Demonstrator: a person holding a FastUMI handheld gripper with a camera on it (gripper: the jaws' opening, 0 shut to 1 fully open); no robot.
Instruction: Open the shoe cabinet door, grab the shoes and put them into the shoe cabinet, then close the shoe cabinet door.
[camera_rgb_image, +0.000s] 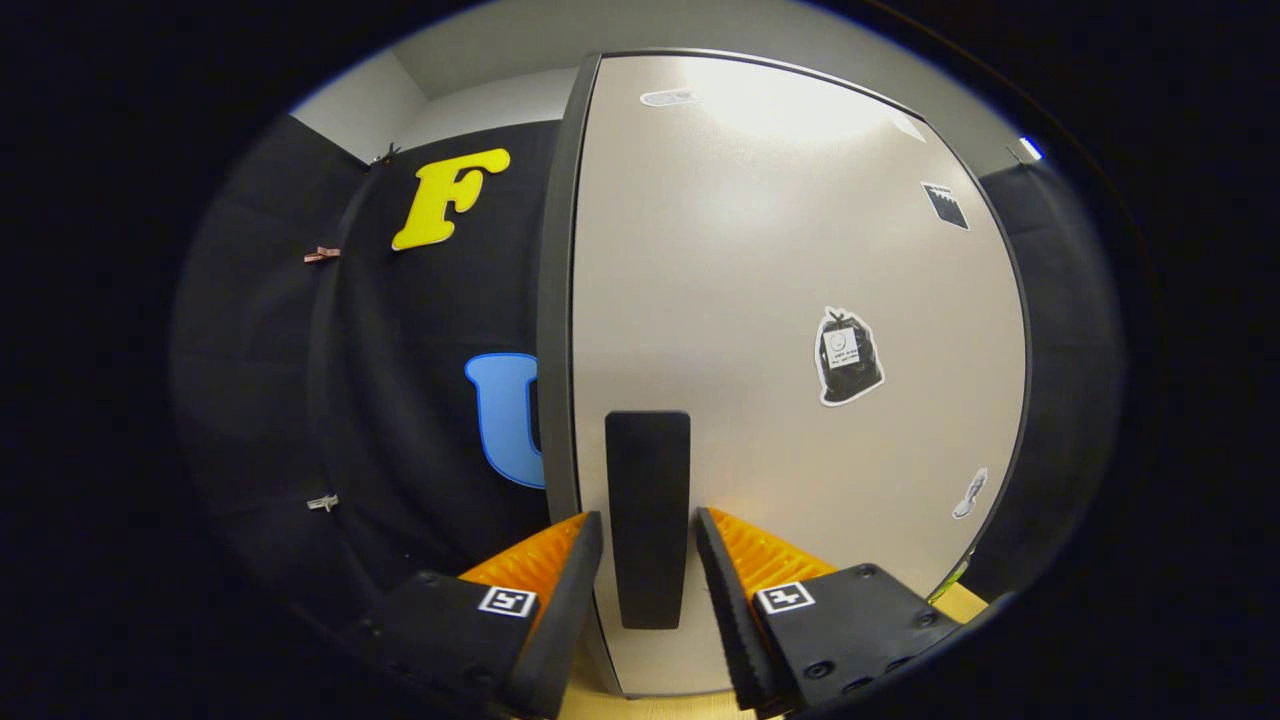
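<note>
The shoe cabinet door (790, 330) stood directly in front of the gripper (650, 540), pale and smooth, and appeared shut against the cabinet's dark side edge (555, 300). A black upright handle (647, 515) was fixed low on the door near that edge. The gripper's two fingers sat parted, one on either side of the handle, with the handle between them. A thin gap showed on each side, so the fingers did not look pressed onto it, though the fisheye curve made true contact hard to judge.

Outward across the door, a sticker of a black rubbish bag (848, 357) lay to the right of the handle, its small label too fine to read. A little dark sticker (945, 205) sat higher up, and a faint shoe-shaped one (970, 493) sat low near the door's far edge. A pale oval mark (668, 97) at the top was washed out by glare.

Below the fingers, a strip of light wooden surface (965, 602) showed, mostly cut off. Left of the cabinet hung the booth's black cloth wall (420, 400) with small clips (322, 254) on it.
</note>
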